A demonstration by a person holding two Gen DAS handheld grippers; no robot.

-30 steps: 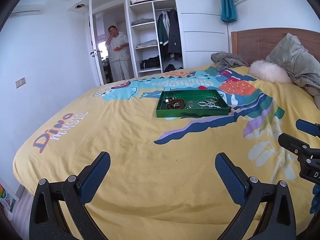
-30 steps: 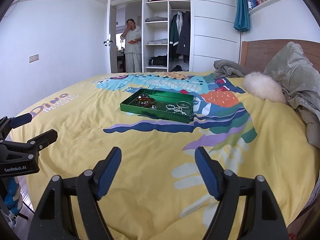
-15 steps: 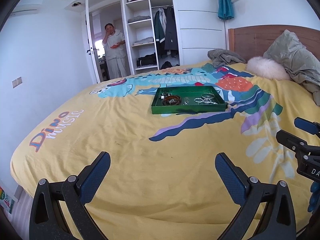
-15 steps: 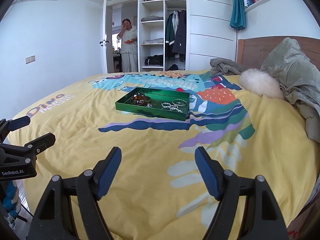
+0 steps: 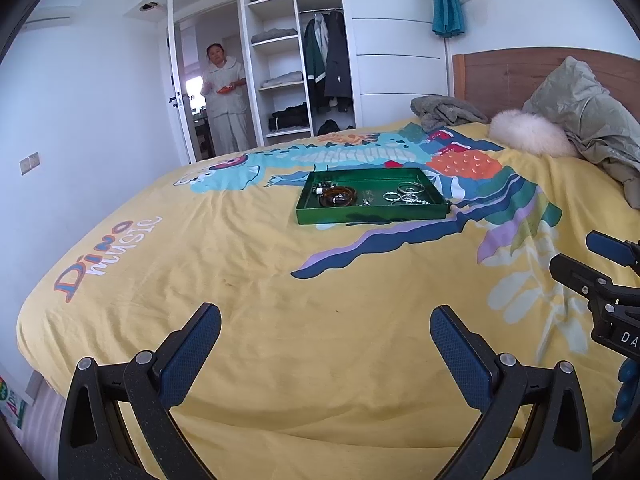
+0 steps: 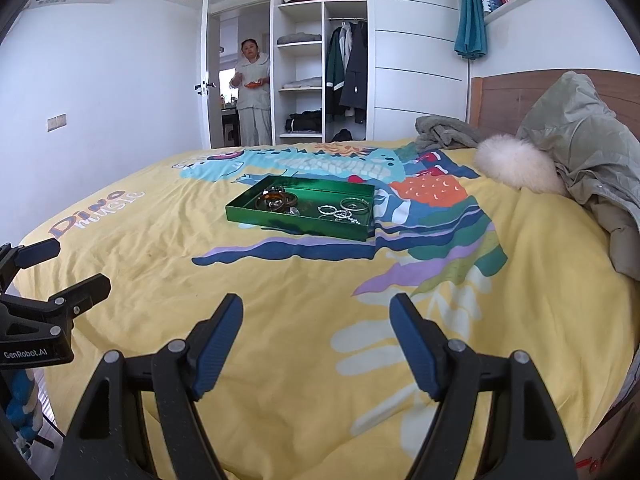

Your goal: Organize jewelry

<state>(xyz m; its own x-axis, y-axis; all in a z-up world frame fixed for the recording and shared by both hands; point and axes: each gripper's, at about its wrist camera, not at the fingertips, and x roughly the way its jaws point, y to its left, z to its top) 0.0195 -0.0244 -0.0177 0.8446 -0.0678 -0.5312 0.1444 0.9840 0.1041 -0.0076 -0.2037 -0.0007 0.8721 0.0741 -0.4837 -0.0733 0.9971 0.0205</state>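
A green tray (image 5: 372,211) sits on the bed (image 5: 280,288), toward its far middle, well apart from both tools. All the jewelry in view lies inside it: brown bangles (image 6: 276,201) at the left end, silver rings (image 6: 340,212) and a larger silver bangle (image 6: 354,204) toward the right, and some small pieces between them that are too fine to make out. None shows on the bedspread itself.

The left hand-held gripper (image 5: 326,344) and the right hand-held gripper (image 6: 316,338) both hover over the near part of the bed, jaws spread wide, holding nothing.

This fits two stages alike: pieces lying loose in the tray waiting to be sorted, or pieces already gathered there by kind, with the tools drawn back. The pictures do not settle which.

If work in the tray is meant, I judge the following matters. Come in low and slow, because the bed is soft and a push on the tray wall will tip or slide it. One tool could steady the near wall while the other picks. The rings overlap or touch, so close on a single rim from above, not a cluster. The brown bangles look stacked; take the top one by its edge.

A person (image 6: 252,92) stands in the far doorway, clear of the work.
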